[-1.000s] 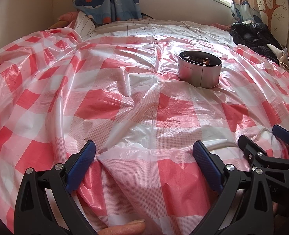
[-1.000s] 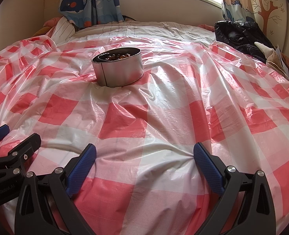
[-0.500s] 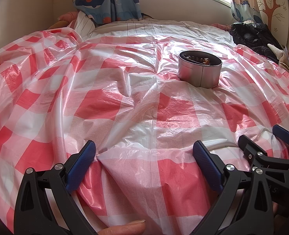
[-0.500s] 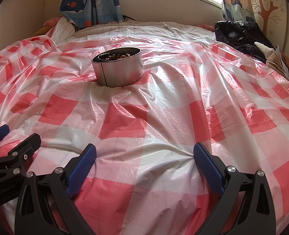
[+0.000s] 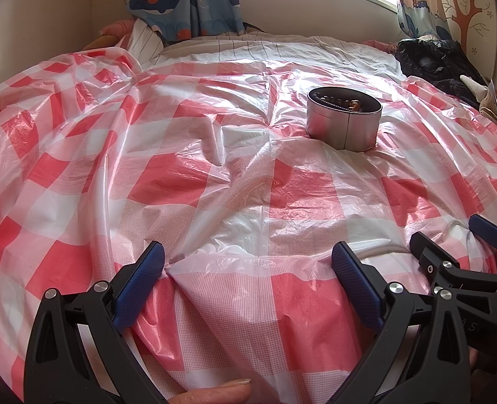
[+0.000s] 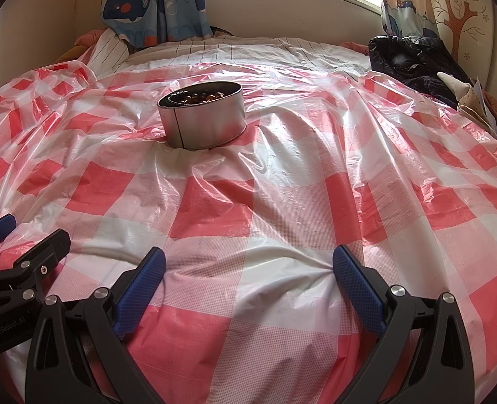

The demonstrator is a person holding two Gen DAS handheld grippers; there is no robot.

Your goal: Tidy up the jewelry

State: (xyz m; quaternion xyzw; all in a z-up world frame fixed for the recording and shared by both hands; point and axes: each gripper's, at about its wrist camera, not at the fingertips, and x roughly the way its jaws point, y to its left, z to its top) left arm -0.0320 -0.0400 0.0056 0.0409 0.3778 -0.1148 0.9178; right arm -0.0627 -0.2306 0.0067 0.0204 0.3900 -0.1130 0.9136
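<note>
The left gripper [image 5: 248,276] rests low on the sheet [image 5: 187,181], fingers wide and holding nothing. The tin [image 5: 344,123] stands well ahead of them, a little to the right, and the beads [image 6: 199,97] lie inside it already. The right gripper [image 6: 248,276] is just beside, fingers wide too; I judge both wait.

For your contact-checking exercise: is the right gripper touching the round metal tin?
Apart. In the right wrist view, the open right gripper sits low and near, with bare checked sheet between it and the metal tin.
</note>
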